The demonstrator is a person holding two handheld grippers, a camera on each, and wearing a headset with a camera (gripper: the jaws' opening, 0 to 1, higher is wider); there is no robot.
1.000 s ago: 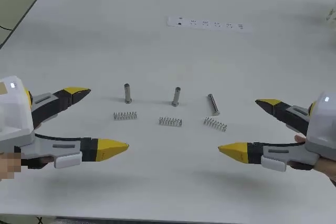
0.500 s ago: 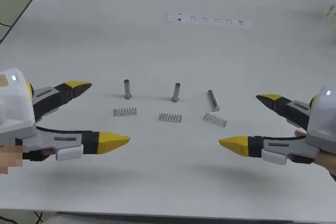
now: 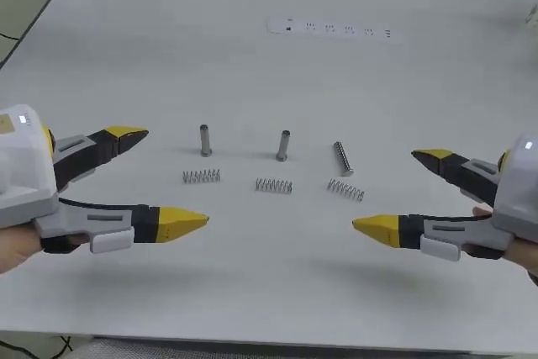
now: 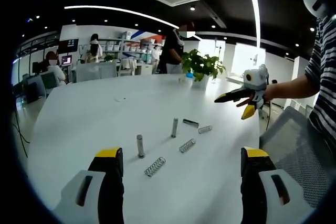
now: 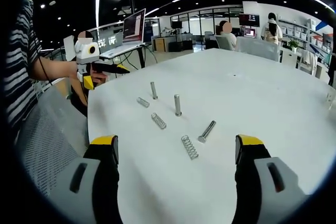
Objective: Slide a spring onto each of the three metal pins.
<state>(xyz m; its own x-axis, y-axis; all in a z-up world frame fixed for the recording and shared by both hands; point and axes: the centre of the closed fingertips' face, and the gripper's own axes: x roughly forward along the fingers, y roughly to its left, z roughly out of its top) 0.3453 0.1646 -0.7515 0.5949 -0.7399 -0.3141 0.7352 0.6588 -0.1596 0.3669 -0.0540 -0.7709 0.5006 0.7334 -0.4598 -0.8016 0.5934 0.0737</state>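
My left hand-held gripper is spread wide, its black jaws with yellow wedge tips hovering above the near left of the surface. My right hand-held gripper mirrors it on the near right, jaws just as far apart. Both have white housings.

The surface is a smooth, matte, white-grey top. Between the two grippers, a little farther from me, the parts sit in two short rows. The far row is three slim cylindrical pins of dull grey metal. The left pin and the middle pin stand upright on their wider ends. The right pin lies on its side, which both gripper views show clearly.

The near row is three small coil springs of thin bright wire, all lying flat. The left spring lies in front of the left pin and the middle spring in front of the middle pin, each apart from its pin. The right spring lies slightly angled, just beside the nearer end of the lying pin.

Well beyond them a flat white power strip lies on the surface.
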